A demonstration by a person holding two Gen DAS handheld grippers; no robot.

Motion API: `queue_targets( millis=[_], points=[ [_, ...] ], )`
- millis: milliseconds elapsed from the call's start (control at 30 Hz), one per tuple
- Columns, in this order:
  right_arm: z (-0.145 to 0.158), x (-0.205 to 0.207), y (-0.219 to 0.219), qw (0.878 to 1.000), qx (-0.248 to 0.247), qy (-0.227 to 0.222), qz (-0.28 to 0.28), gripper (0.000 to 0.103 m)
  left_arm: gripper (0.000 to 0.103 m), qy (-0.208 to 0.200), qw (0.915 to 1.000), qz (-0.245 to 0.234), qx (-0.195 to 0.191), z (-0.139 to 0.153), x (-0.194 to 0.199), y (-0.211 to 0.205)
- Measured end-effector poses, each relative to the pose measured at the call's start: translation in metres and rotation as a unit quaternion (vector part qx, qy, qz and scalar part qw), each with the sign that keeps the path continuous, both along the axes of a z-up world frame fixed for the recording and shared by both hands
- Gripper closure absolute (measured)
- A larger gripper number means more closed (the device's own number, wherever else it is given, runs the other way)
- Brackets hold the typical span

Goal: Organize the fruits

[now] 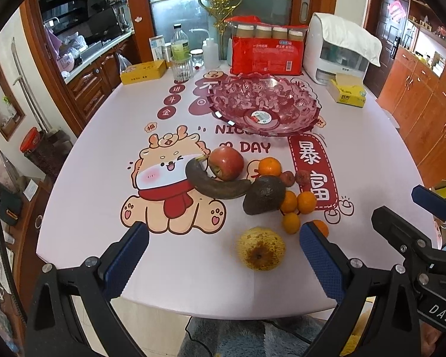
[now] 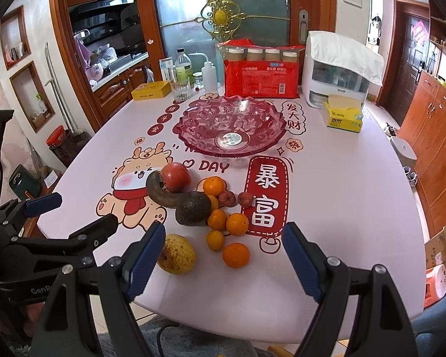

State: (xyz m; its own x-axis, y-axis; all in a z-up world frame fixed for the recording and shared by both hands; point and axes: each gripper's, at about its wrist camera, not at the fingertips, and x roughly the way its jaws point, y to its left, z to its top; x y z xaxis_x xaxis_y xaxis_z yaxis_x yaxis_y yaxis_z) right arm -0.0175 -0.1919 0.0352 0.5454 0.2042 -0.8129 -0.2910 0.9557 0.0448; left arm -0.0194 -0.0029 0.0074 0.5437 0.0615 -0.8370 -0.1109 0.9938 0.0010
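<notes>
A pile of fruit lies mid-table: a red apple (image 1: 226,163) (image 2: 175,177), a dark brown banana (image 1: 214,185) (image 2: 160,194), an avocado (image 1: 264,195) (image 2: 193,208), several small oranges (image 1: 306,202) (image 2: 236,255), two lychees (image 2: 226,198) and a spotted yellow pear (image 1: 261,248) (image 2: 177,254). An empty pink glass bowl (image 1: 264,104) (image 2: 230,125) stands behind them. My left gripper (image 1: 223,257) is open near the front edge, the pear between its fingers' line. My right gripper (image 2: 224,257) is open too, around the nearest orange, touching nothing.
Along the back stand a red package (image 1: 267,50) with jars, a white appliance (image 1: 339,50), a yellow tissue box (image 1: 349,92), a yellow tin (image 1: 142,71), bottles and a glass (image 1: 182,67). Wooden cabinets (image 2: 431,136) flank the table on the right.
</notes>
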Motion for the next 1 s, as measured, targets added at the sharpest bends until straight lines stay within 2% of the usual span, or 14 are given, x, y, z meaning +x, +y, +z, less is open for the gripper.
queue_targets(
  millis=[300,533,1000],
  points=[
    [-0.014,0.015,0.019,1.0,-0.024,0.013,-0.006,0.022,0.002,0.029,0.9995,-0.007,-0.012,-0.023,0.025,0.015],
    [-0.033,0.03,0.025,0.999,-0.038,0.035,-0.015,0.022,0.002,0.069,0.9973,-0.02,-0.018,-0.052,0.044,0.017],
    [-0.086,0.049,0.007,0.993,-0.055,0.098,-0.039,0.022,0.002,0.144,0.9879,-0.043,-0.04,-0.113,0.06,-0.001]
  ],
)
